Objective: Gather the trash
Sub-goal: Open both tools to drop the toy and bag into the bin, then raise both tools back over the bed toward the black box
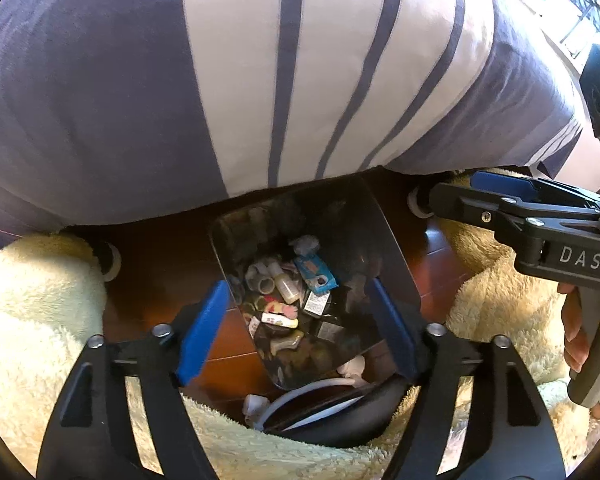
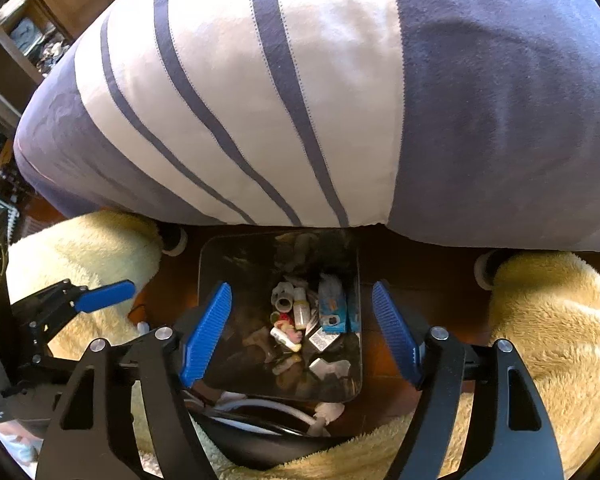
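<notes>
Reddish-brown wooden floor [image 2: 384,356] shows between cream fleece blankets [image 1: 32,304] heaped on either side, and a big cushion [image 1: 236,80] striped white and slate-blue overhangs the scene from above. On the floor, below the cushion's edge, stands a dark glossy trash bin [image 2: 220,264] with rounded corners, seen from overhead. Inside it, going left to right, lie a short grey tube roll [image 2: 283,298], a small pale bottle [image 2: 300,312] with a red-and-white wrapper [image 2: 286,334] just below it, a small white printed carton [image 2: 321,339], and a blue snack packet [image 2: 334,310] leaning against the right wall; darker scraps nearer the camera are too dim to name, possibly reflections in the shiny wall. Just in front of the bin, white cable [image 2: 268,406] curls over a black curved object [image 1: 340,420] half-buried in fleece. The left gripper [image 1: 300,332] hovers above the bin with its blue fingers [image 1: 202,332] spread wide and holding nothing. The right gripper [image 2: 302,332] hangs over the same bin, its fingers [image 2: 206,334] likewise wide apart and empty.
</notes>
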Demonstrator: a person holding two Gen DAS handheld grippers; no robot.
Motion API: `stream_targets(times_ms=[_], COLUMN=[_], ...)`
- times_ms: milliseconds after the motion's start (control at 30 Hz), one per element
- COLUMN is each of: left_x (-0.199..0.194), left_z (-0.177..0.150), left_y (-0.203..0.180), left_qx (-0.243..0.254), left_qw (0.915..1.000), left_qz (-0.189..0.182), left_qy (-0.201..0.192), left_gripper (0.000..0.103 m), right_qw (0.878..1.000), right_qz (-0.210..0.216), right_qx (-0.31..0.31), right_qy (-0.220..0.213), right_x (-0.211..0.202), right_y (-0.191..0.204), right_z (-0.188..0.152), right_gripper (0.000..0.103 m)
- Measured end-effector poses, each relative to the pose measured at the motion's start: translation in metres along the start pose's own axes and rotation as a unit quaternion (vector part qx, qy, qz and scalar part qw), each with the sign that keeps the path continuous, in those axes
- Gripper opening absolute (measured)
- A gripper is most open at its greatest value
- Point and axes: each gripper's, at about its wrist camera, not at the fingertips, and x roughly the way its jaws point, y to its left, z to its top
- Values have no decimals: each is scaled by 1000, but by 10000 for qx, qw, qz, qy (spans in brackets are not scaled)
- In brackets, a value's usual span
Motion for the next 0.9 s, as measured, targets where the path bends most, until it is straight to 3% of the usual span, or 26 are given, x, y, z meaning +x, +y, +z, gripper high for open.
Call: stream_targets(times_ms=[100,400,900], left_x=[-3,-20,-83], left_z=[1,4,35], left_y=[0,4,7], left_qx=[16,73,141], left_qw=[10000,9995,9919], left_qz=[75,166,485], left_qy=[-57,-269,-1162], left_gripper=[80,91,92], right_qw=[10000,9999,9949], right_qz=[-50,-76,-311], right_qx=[22,51,197], right_qy=[-14,-122,-942], right_x=[-2,-11,-74], right_y=[-1,-4,-24], right_z=[0,0,26], right_gripper=[87,87,87])
